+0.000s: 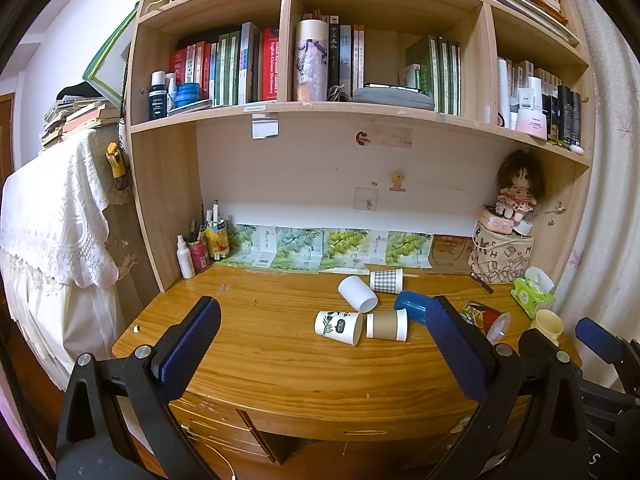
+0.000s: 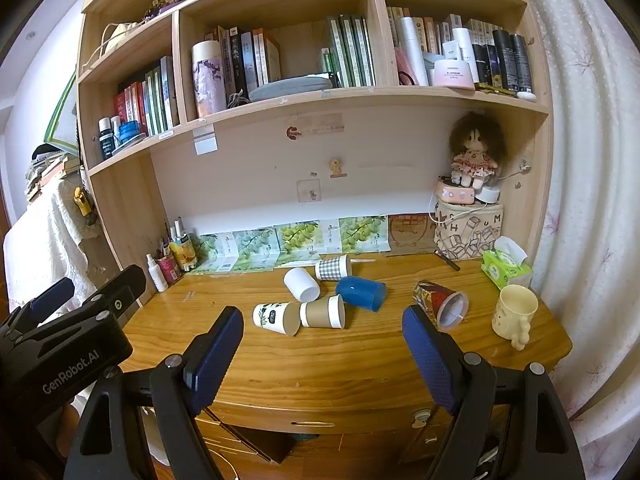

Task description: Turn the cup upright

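Observation:
Several cups lie on their sides on the wooden desk (image 1: 256, 356): a white panda-print cup (image 1: 338, 326) (image 2: 276, 317), a brown-sleeved cup (image 1: 386, 325) (image 2: 322, 312), a plain white cup (image 1: 357, 293) (image 2: 301, 284), a checked cup (image 1: 386, 280) (image 2: 333, 268), a blue cup (image 1: 412, 306) (image 2: 361, 292) and a red patterned cup (image 1: 486, 318) (image 2: 440, 302). A yellow mug (image 2: 513, 314) stands upright at the right. My left gripper (image 1: 322, 328) is open and empty, held before the desk's front edge. My right gripper (image 2: 322, 336) is open and empty, also short of the cups.
A green tissue pack (image 2: 506, 266), a printed bag (image 2: 468, 232) with a doll (image 2: 474, 156) on top stand at the back right. Bottles and pens (image 2: 172, 258) stand at the back left. Shelves of books hang above. Drawers (image 2: 312, 424) sit under the desk.

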Tool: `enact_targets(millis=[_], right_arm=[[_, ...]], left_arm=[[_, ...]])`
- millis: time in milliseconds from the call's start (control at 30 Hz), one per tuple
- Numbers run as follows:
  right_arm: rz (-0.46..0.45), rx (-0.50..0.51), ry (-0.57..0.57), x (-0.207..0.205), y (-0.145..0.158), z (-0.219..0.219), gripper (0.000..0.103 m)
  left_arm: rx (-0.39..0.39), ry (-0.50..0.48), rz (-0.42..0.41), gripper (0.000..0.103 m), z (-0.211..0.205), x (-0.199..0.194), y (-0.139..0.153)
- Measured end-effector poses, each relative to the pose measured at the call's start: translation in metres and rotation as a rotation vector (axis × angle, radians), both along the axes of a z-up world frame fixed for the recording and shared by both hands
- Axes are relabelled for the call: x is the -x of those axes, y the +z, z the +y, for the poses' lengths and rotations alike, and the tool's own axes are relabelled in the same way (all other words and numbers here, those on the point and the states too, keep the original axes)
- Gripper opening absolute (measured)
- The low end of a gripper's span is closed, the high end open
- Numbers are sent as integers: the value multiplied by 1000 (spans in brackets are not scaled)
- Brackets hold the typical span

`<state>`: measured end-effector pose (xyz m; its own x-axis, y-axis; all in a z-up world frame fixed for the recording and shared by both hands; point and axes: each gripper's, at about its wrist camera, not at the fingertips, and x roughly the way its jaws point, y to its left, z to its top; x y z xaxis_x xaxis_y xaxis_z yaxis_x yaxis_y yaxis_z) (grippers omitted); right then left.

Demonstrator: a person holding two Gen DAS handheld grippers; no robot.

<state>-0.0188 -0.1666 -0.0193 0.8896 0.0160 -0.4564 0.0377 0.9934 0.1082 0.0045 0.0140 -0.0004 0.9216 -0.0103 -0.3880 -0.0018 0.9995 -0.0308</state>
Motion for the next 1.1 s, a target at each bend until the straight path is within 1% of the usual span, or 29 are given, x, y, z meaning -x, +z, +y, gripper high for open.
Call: enact_targets(millis=[300, 600, 1100], right_arm=[[7, 0, -7, -1, -2, 0, 82], [28, 7, -28, -3, -2, 14, 82], [116, 30, -35, -10, -9, 53, 82]], left_arm=[[12, -11, 22, 102, 8, -7, -2], [29, -29, 48, 102, 22, -12, -3], [92, -52, 153, 102, 58, -28, -18]])
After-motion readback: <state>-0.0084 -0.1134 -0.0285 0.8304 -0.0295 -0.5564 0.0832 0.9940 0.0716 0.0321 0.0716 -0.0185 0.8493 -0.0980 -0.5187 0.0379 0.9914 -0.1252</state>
